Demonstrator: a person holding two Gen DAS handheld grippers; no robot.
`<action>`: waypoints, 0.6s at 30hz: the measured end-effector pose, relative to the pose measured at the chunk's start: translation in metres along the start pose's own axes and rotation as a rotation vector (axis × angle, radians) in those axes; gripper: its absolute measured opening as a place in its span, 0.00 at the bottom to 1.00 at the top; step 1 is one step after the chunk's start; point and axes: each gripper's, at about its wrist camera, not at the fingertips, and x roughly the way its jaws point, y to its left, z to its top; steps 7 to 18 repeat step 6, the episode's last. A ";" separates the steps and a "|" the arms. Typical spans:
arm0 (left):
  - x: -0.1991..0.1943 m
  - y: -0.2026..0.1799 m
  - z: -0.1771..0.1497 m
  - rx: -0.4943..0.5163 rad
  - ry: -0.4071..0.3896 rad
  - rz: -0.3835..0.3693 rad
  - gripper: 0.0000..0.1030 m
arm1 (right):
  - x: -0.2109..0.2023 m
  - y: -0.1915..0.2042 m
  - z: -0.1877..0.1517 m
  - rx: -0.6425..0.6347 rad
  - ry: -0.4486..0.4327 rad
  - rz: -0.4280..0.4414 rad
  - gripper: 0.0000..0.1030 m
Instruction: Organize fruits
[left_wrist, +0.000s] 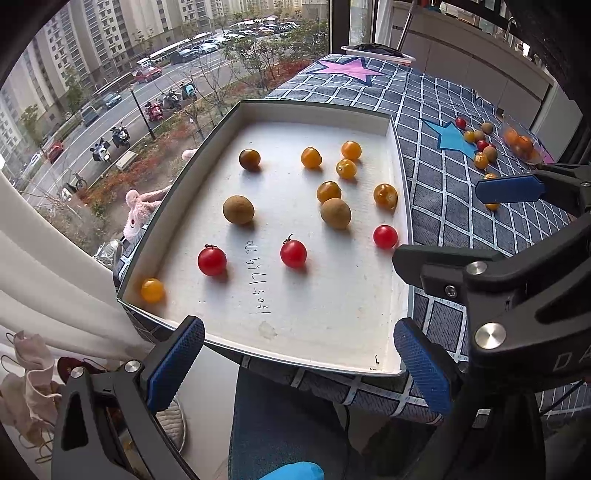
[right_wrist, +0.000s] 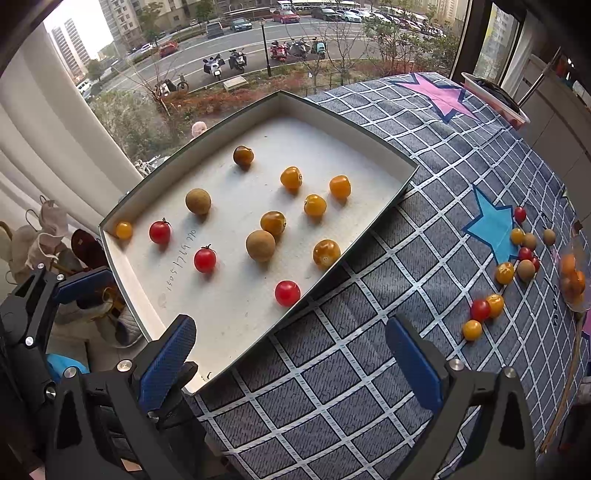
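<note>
Both my grippers, left (left_wrist: 299, 365) and right (right_wrist: 291, 365), gape wide, empty. Round glossy fruits (left_wrist: 328, 192) sit in matte white tray (left_wrist: 314, 343); more fruits (right_wrist: 495, 302) at 3 o'clock on checked cloth desk (right_wrist: 351, 369).

This is a home, a flat some floors up in a housing estate. A big window (right_wrist: 258, 55) looks down on a street with parked cars and scooters and on tall apartment blocks. White curtains (left_wrist: 48, 280) hang beside it. A pink plush toy (left_wrist: 135, 214) sits on the sill. The bench is covered with a quilted checked cloth (right_wrist: 369, 350) with stars sewn on. White cabinets (left_wrist: 472, 62) line the far wall.
</note>
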 end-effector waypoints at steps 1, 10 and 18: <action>0.000 0.000 0.000 -0.002 -0.004 -0.002 1.00 | 0.000 0.000 0.000 0.000 0.000 0.000 1.00; -0.002 0.000 -0.001 0.010 -0.027 0.001 1.00 | 0.001 0.000 -0.001 0.000 0.002 0.000 0.99; -0.002 0.000 -0.001 0.010 -0.027 0.001 1.00 | 0.001 0.000 -0.001 0.000 0.002 0.000 0.99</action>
